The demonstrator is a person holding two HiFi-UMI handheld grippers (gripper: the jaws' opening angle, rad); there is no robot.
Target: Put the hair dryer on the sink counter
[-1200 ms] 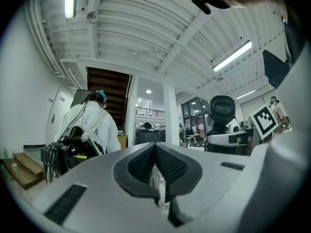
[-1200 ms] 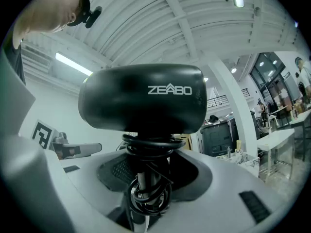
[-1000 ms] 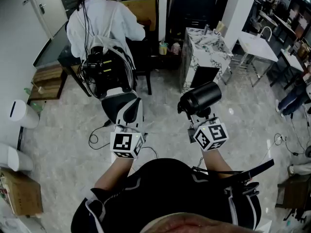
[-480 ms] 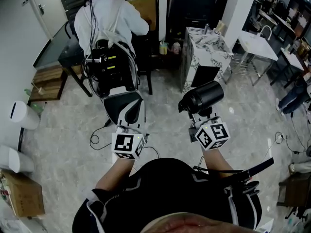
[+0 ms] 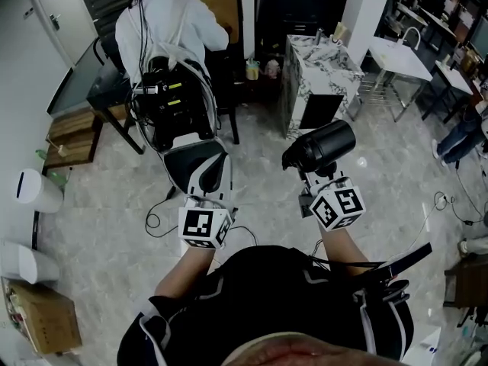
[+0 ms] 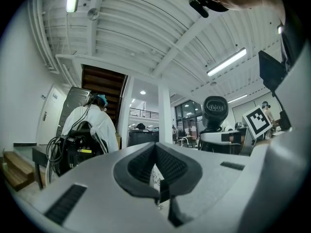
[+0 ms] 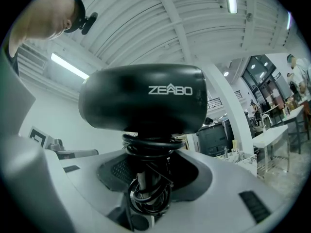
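1. Floor (image 5: 99, 227) of pale stone tile fills the head view, spreading out beneath both grippers.
2. Person in a white top (image 5: 164, 21) sits with their back turned at the far end, and a black pack of cables (image 5: 171, 105) hangs on the chair behind them.
3. Marble counter (image 5: 324, 59) stands ahead and to the right, well apart from the grippers.
4. Now the hair dryer (image 5: 324, 145): black, up in the air over the floor, with its barrel lying crosswise above the right gripper.
5. Right gripper (image 7: 148, 176) is clamped on the dryer's handle. Its jaws stand fairly wide around the handle, and the coiled cord (image 7: 153, 142) is wound about it.
6. Left gripper (image 6: 156, 159) points forward with its pads drawn in to a narrow slit, nothing between them.
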